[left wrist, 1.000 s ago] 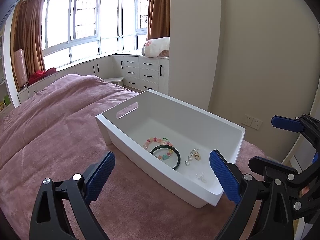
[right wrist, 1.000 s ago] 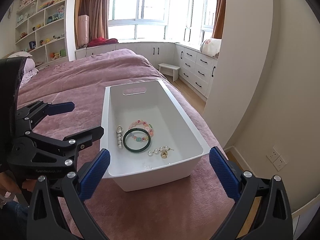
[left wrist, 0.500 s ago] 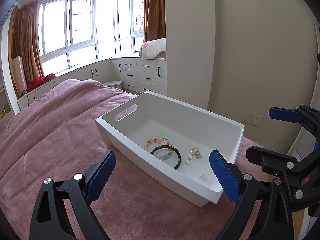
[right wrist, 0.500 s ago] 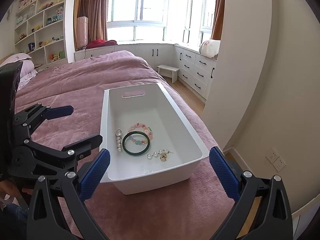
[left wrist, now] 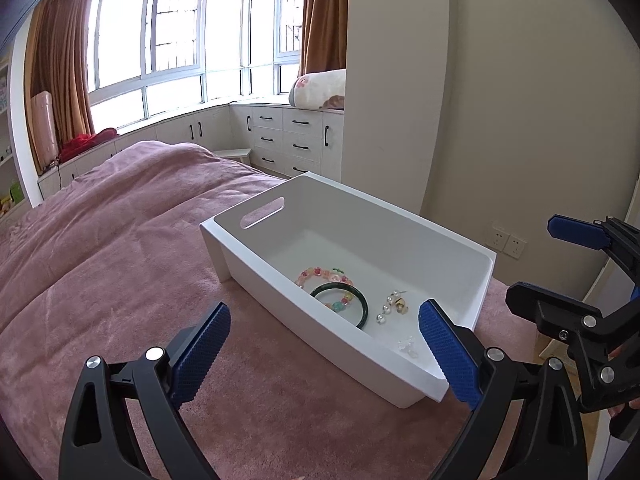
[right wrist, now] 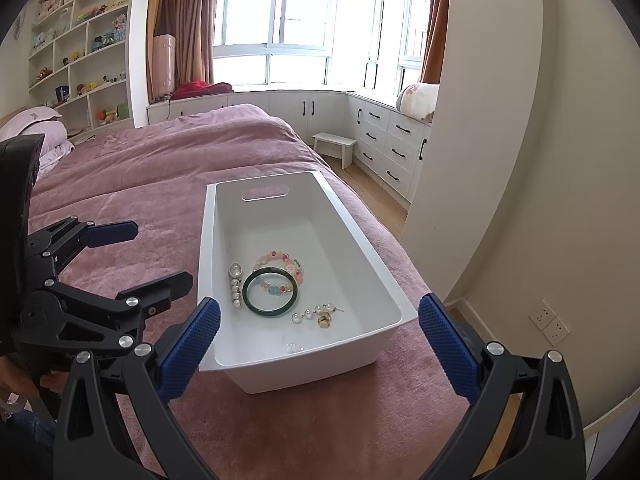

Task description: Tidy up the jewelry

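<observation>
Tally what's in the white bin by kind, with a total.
In the white bin:
Green bangle: 1
Pastel bead bracelet: 1
Pearl pieces: 2, a left pearl strand and a pearl strand with gold charm
Small clear piece, too small to identify: 1
Total: 5

A home bedroom: a bed (right wrist: 168,168) under a mauve blanket stretches ahead of both tongs, with toy-filled shelves (right wrist: 80,48) far left, a curtained bay window (right wrist: 296,24) and white drawers (right wrist: 392,140) beyond.
</observation>
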The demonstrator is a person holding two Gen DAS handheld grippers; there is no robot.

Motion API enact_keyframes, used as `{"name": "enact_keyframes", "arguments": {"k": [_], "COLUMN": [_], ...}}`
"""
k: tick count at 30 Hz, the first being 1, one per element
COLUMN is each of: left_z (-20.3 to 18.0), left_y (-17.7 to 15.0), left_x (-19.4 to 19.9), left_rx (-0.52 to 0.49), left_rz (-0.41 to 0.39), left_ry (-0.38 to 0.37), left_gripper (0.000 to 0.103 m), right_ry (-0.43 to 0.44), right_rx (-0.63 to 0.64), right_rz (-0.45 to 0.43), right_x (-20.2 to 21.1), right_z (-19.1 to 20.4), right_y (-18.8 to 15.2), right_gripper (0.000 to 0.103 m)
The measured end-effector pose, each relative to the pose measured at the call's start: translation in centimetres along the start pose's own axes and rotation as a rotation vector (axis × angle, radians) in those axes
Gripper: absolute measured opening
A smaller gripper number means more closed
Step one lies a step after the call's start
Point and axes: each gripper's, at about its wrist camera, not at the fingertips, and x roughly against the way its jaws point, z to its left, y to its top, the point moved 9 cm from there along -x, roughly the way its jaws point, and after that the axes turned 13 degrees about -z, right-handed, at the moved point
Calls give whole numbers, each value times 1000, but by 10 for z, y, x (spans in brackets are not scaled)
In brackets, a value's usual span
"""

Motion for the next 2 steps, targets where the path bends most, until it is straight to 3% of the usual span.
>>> {"name": "enact_keyframes", "arguments": {"k": [2], "left_z": [1], "left_y": [0], "left_x": [1], "left_rx": [-4], "left_rz": [-4], "left_ry": [1], "left_gripper": [96], "right_ry": [-3], "right_rx": [2], "right_rz": [0], "right_x": [1], "right_z": [0], "right_y": [-1], "right_gripper": [98]}}
